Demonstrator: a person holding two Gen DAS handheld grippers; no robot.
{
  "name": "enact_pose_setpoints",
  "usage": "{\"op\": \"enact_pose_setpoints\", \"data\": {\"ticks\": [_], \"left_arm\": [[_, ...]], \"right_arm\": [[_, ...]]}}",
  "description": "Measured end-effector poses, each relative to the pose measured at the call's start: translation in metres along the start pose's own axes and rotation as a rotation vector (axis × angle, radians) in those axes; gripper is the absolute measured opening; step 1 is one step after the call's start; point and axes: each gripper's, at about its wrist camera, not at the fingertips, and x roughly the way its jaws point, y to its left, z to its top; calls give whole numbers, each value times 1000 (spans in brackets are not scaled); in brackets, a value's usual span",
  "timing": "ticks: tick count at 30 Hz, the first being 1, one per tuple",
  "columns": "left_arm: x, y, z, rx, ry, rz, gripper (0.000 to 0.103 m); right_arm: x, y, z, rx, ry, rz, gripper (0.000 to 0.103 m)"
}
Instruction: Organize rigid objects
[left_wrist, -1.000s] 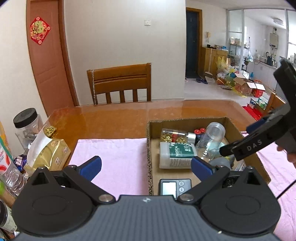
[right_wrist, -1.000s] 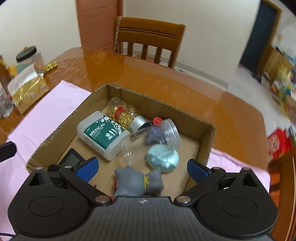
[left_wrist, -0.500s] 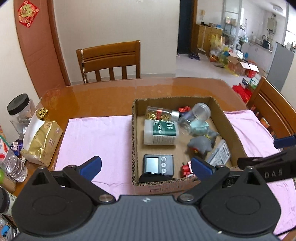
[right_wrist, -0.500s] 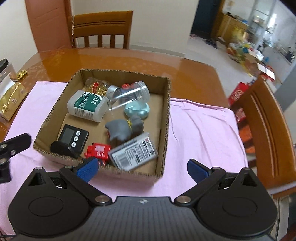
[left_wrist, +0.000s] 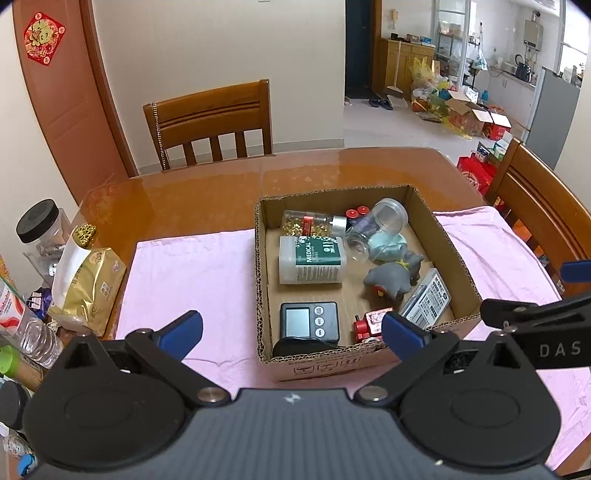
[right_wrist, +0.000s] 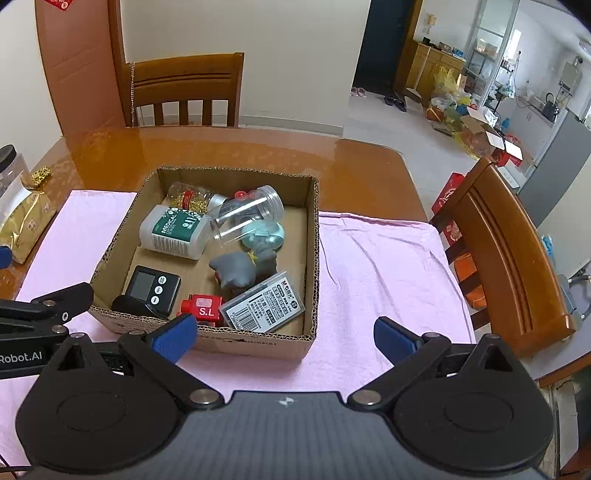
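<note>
A cardboard box (left_wrist: 448, 240) (right_wrist: 312, 258) sits on a pink cloth (left_wrist: 192, 273) (right_wrist: 380, 266). It holds a white medical bottle (left_wrist: 312, 259) (right_wrist: 173, 232), a jar of gold beads (left_wrist: 310, 223), a clear jar (left_wrist: 376, 229) (right_wrist: 247, 214), a grey toy (left_wrist: 393, 277) (right_wrist: 240, 269), a black timer (left_wrist: 308, 321) (right_wrist: 153, 288), a red block (right_wrist: 201, 310) and a flat labelled case (left_wrist: 426, 299) (right_wrist: 264, 306). My left gripper (left_wrist: 291, 332) is open and empty, held back from the box's near side. My right gripper (right_wrist: 284, 336) is open and empty, near the box's front right corner.
A gold pouch (left_wrist: 88, 284), a black-lidded jar (left_wrist: 40, 229) and bottles (left_wrist: 26, 325) crowd the table's left edge. Wooden chairs stand at the far side (left_wrist: 210, 122) and the right side (right_wrist: 506, 251). Bare glossy tabletop (left_wrist: 184, 199) lies behind the box.
Both grippers have pulled back and up from the box. The right gripper, which hovered just over the grey toy, is now outside the box. Both stay open and empty.
</note>
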Motion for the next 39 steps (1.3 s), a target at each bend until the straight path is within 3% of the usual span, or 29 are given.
{"op": "enact_pose_setpoints", "data": {"ticks": [39], "left_arm": [[-3, -2, 5, 10, 2, 21, 102]], "right_arm": [[-6, -2, 2, 8, -23, 14, 103]]}}
